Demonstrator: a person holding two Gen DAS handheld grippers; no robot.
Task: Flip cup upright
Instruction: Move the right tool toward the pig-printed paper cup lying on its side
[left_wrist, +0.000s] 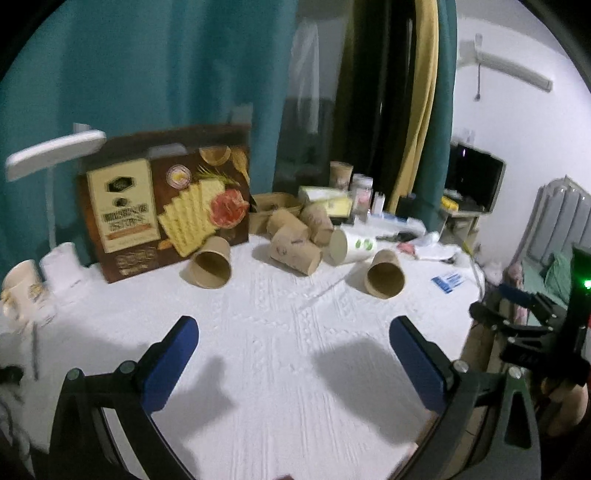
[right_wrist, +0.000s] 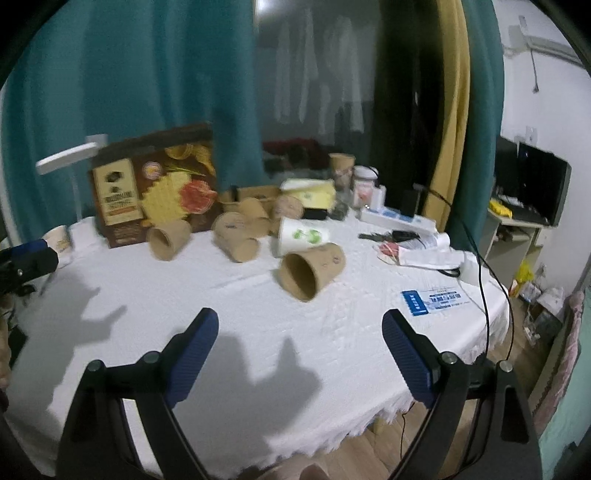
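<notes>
Left wrist view: the left gripper (left_wrist: 293, 334) hangs over the white tablecloth (left_wrist: 280, 332), jaws spread wide, nothing between the blue pads (left_wrist: 173, 363). Several brown paper cups lie on their sides mid-table. One brown cup (left_wrist: 385, 274) lies ahead and to the right, mouth facing the camera; a second brown cup (left_wrist: 211, 263) lies left of centre, just in front of the cracker box (left_wrist: 166, 199), mouth also toward the camera. Between them a loose pile of tipped cups (left_wrist: 295, 236) and a white cup with green print (left_wrist: 352, 245), also on its side. A white lamp (left_wrist: 51, 151) stands at far left. The right gripper (left_wrist: 524, 325) shows at the right edge (only its side is visible, so its opening cannot be read here).

Right wrist view: the right gripper (right_wrist: 299, 347) is open wide, empty, above the cloth near the table's front edge. The nearest brown cup (right_wrist: 312, 271) lies on its side straight ahead, well apart from the fingertips, mouth tilted toward the camera, touching nothing else clearly. The white cup (right_wrist: 303, 236) lies just behind it. A blue-and-white card (right_wrist: 434, 301) lies flat to the right. Part of the left gripper (right_wrist: 27, 258) shows at the left edge.
</notes>
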